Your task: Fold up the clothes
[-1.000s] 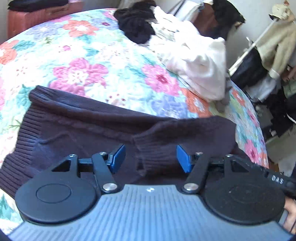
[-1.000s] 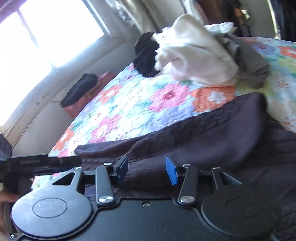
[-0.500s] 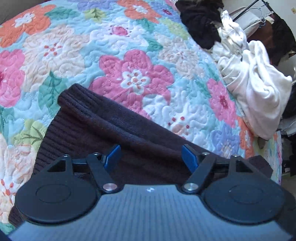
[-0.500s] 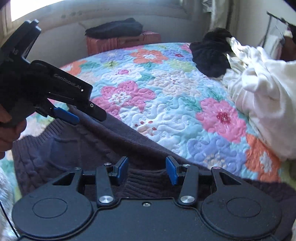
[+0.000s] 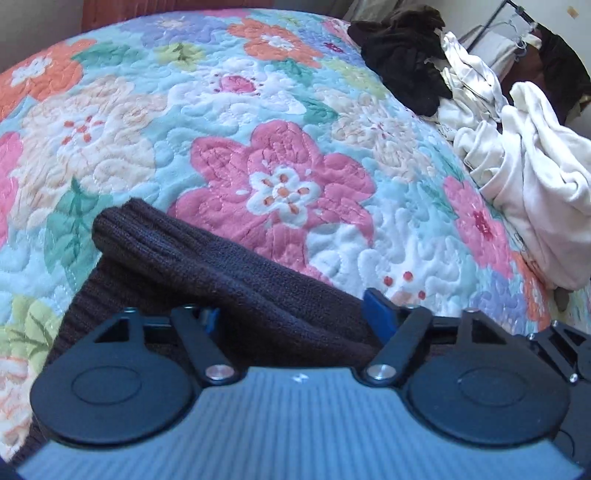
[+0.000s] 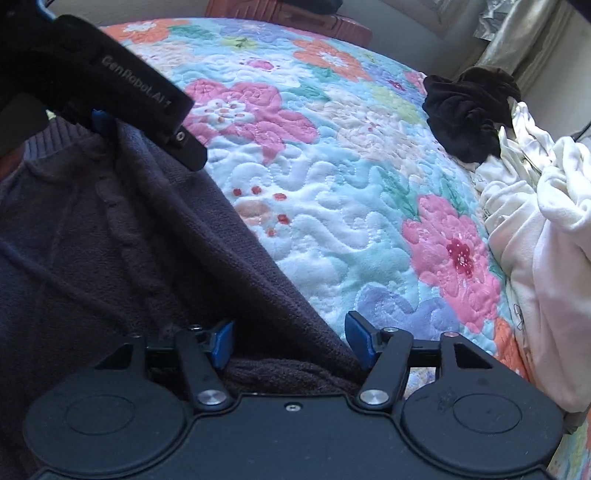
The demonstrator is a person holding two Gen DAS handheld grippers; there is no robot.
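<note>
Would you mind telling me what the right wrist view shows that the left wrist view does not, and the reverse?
Only the right wrist view shows the left gripper from outside, at the dark sweater's ribbed edge, and the right gripper with the sweater's edge between its blue pads. Only the left wrist view shows the sweater's rolled cuff and a clothes rack. Both show the floral quilt, the black clothes and the white clothes.

Left gripper (image 5: pixel 291 317) jaws just closing on knit fold; right gripper (image 6: pixel 290 341) jaws just opening, pitched down
</note>
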